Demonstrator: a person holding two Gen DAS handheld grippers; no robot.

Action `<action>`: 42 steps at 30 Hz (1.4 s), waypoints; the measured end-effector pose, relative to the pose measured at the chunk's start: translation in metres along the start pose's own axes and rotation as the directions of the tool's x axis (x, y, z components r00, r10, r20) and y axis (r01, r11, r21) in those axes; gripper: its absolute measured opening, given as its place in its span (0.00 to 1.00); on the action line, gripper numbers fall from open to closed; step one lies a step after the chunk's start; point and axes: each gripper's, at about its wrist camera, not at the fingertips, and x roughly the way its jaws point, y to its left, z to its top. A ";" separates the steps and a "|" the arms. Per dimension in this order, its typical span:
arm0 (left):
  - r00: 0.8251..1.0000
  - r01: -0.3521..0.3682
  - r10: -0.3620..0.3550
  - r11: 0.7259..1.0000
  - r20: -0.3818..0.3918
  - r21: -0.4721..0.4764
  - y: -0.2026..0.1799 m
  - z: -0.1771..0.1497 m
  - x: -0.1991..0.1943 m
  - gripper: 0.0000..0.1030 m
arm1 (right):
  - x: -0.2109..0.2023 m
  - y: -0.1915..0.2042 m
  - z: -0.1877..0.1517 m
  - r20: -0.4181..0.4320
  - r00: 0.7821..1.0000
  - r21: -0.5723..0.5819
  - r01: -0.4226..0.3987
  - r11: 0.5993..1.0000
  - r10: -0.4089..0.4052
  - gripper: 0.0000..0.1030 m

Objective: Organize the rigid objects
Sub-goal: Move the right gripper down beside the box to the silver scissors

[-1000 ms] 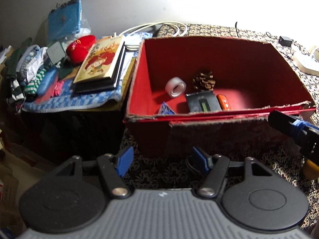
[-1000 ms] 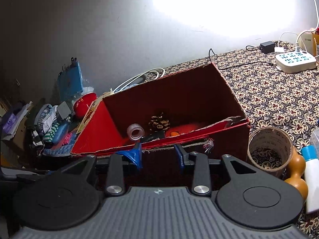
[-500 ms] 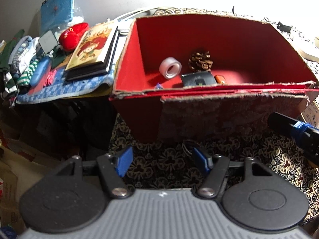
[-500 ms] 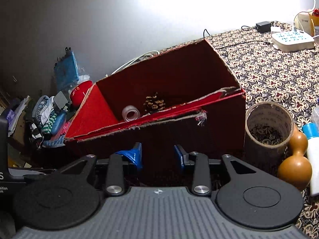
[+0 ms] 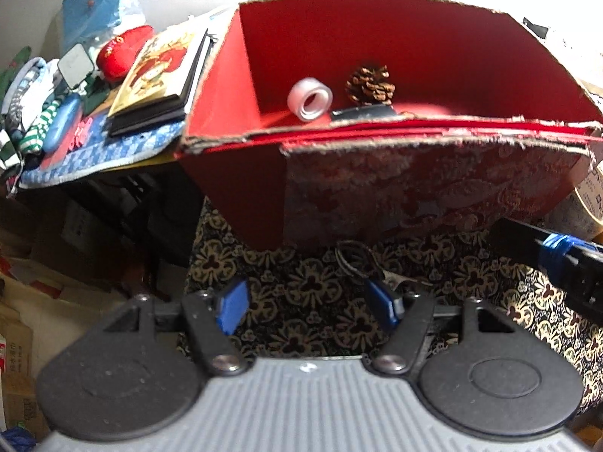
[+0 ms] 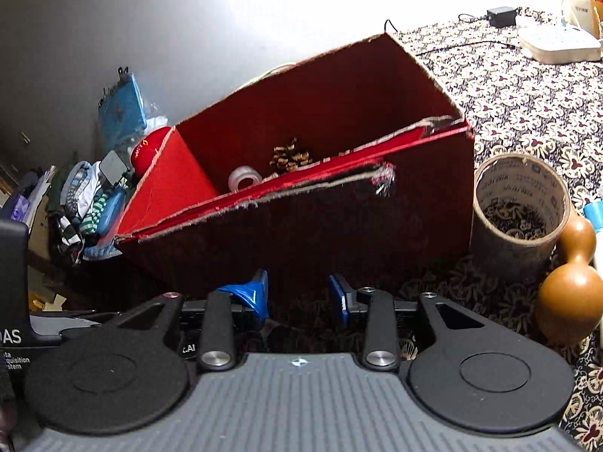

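A table covered with a dark floral-patterned cloth (image 5: 301, 290) was seen beneath and ahead of both tools. A red box (image 6: 301, 226) was set on it directly ahead. To the right of the right tool, a cardboard tube (image 6: 516, 226) was stood upright beside the box, with a wooden gourd (image 6: 571, 290) just beside it. Farther ahead to the right, a white power strip (image 6: 557, 41) and a black adapter (image 6: 500, 16) were laid on the cloth.

A red-lined open cardboard box (image 5: 414, 56) with a frayed front rim stands on the patterned cloth. Inside it, near the front wall, lie a white tape roll (image 5: 309, 98) on its side, a brown pine cone (image 5: 370, 84) just beside it, and a dark flat object (image 5: 363, 112), mostly hidden by the rim.
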 end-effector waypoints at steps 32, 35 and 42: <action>0.948 0.312 -0.316 0.946 -0.032 -0.090 0.038 -0.041 0.034 0.71 | 0.048 -0.023 -0.009 -0.206 0.970 0.123 -0.106 0.987 0.130 0.18; 0.942 0.333 -0.335 0.939 -0.020 -0.090 0.041 -0.039 0.035 0.72 | 0.060 -0.025 -0.005 -0.208 0.965 0.179 -0.124 0.976 0.161 0.18; 0.935 0.354 -0.354 0.933 0.010 -0.066 0.039 -0.035 0.028 0.72 | 0.078 -0.018 -0.002 -0.247 0.950 0.199 -0.143 0.970 0.191 0.18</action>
